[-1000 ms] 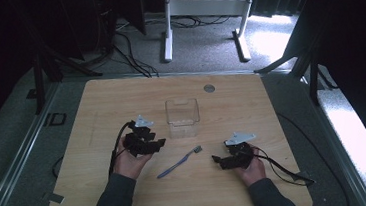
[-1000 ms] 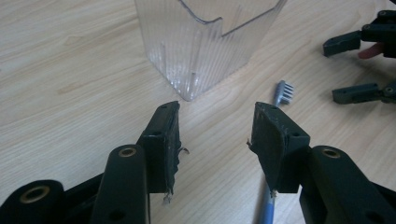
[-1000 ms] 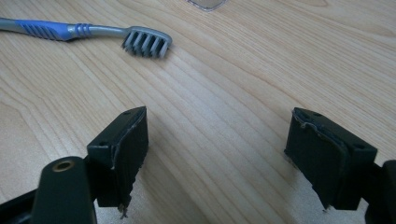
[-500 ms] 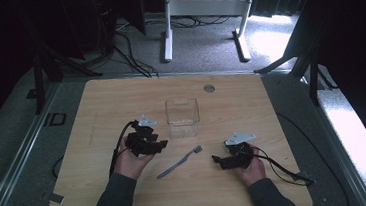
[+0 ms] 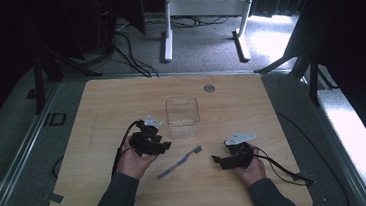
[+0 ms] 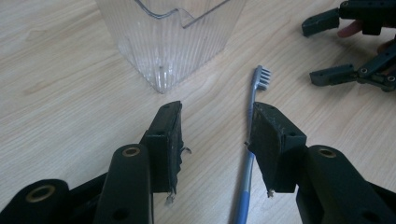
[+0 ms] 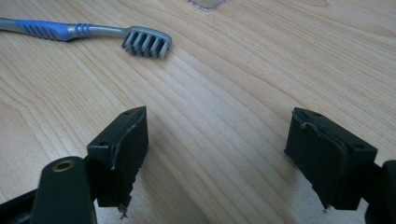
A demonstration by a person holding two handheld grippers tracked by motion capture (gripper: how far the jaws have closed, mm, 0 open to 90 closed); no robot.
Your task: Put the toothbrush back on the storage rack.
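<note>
A blue and grey toothbrush (image 5: pixel 178 162) lies flat on the wooden table (image 5: pixel 120 98), with its bristle head toward a clear ribbed plastic container (image 5: pixel 182 117) that stands upright behind it. My left gripper (image 5: pixel 164 147) hovers left of the brush and is open. In the left gripper view its jaws (image 6: pixel 215 112) stand apart over bare wood, and the toothbrush (image 6: pixel 256 88) handle runs beneath the right jaw, with the container (image 6: pixel 173 42) just ahead. My right gripper (image 5: pixel 218 159) rests right of the brush, wide open (image 7: pixel 219 119) and empty, with the bristle head (image 7: pixel 145 43) ahead of it to the left.
A small round grommet (image 5: pixel 209 88) sits near the table's far edge. Black cables trail from both grippers, the right one looping toward the table's right edge (image 5: pixel 292 173). My right gripper (image 6: pixel 315 51) also appears at the top right of the left gripper view.
My left gripper has edged slightly right toward the toothbrush. The right hand, the toothbrush and the container have stayed put.
</note>
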